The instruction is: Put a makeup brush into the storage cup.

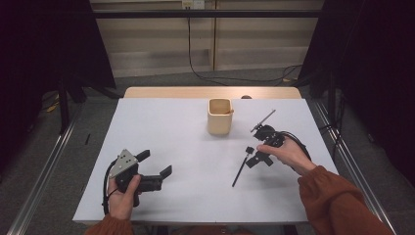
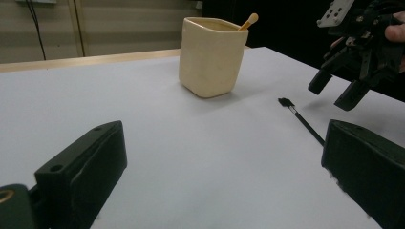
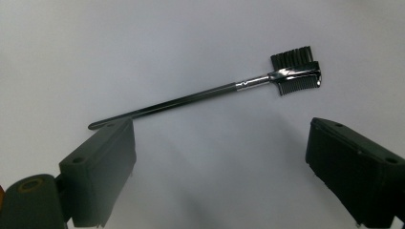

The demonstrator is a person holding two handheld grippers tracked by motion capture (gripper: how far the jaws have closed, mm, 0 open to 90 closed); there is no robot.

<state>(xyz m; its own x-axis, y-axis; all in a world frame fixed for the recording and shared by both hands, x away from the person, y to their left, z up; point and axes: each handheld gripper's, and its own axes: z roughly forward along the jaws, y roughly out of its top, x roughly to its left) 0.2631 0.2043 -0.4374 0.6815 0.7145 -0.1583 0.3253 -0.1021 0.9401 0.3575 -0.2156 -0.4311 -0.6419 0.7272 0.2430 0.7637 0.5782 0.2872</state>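
Brow brush (image 3: 210, 93) lies flat on the white table (image 1: 186, 166), near the cup (image 1: 219, 116); we hover our right gripper (image 1: 254, 157) over it, jaws wide (presumably to grasp). Left gripper (image 1: 155, 164) rests open, empty.

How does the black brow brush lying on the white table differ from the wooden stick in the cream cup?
The slim black brow brush with a comb-and-bristle head lies flat on the white table; the pale wooden stick with a rounded tip leans inside the cream squarish cup. The brush shows its whole length; the stick shows just its tip above the rim. The brush lies in front of the open right gripper; the stick is farther off. Both are thin and long.
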